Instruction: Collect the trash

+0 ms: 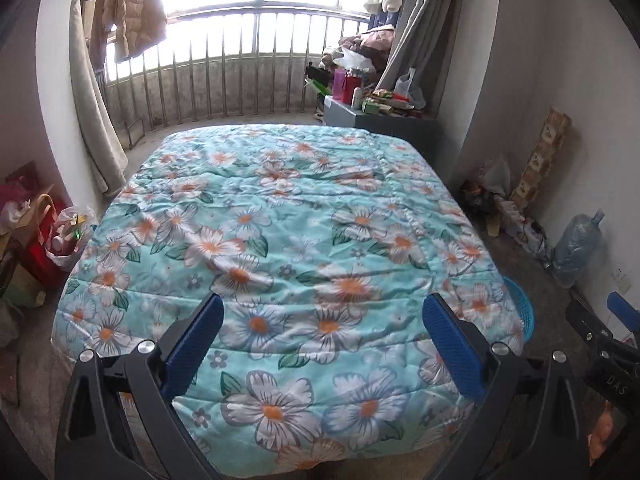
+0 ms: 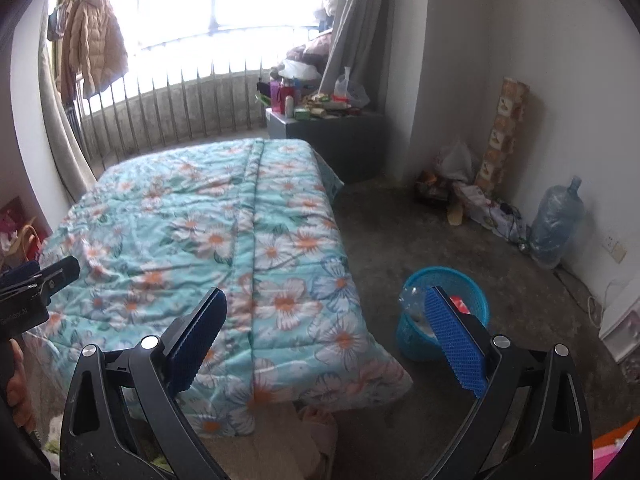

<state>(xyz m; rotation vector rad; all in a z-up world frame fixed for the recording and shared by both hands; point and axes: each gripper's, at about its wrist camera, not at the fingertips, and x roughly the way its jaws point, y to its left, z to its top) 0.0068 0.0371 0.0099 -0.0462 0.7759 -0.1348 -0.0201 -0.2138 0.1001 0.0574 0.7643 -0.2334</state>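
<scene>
Left gripper (image 1: 322, 334) hung over the near end of the bed (image 1: 280, 216), fingers spread wide, nothing between the blue pads. Floral quilt filled the centre of the left wrist frame. Right gripper (image 2: 326, 328) likewise gaped wide and empty, its left finger over the quilt's near corner, its right finger (image 2: 454, 344) overlapping the blue basket (image 2: 476, 284) in the lower right of the right wrist frame.

Basket stood on the concrete floor (image 2: 460, 240) just beside the bed's right edge. Inside it: a clear plastic bottle (image 2: 412, 300) leaning at the left rim, and something red (image 2: 460, 303) partly hidden behind the finger; could not tell what. In the left wrist view only a sliver of the basket showed past the quilt at right.

Quilt surface carried no loose items in either view.

Grey cabinet (image 2: 332, 136) beyond the bed's far right corner, top crowded with bottles and packets. Large water jug (image 2: 556, 224) against the right wall. Brown padded coat (image 1: 128, 12) hung at upper left by the bright window. Bags and a red crate (image 1: 40, 248) on the floor at the left edge.
</scene>
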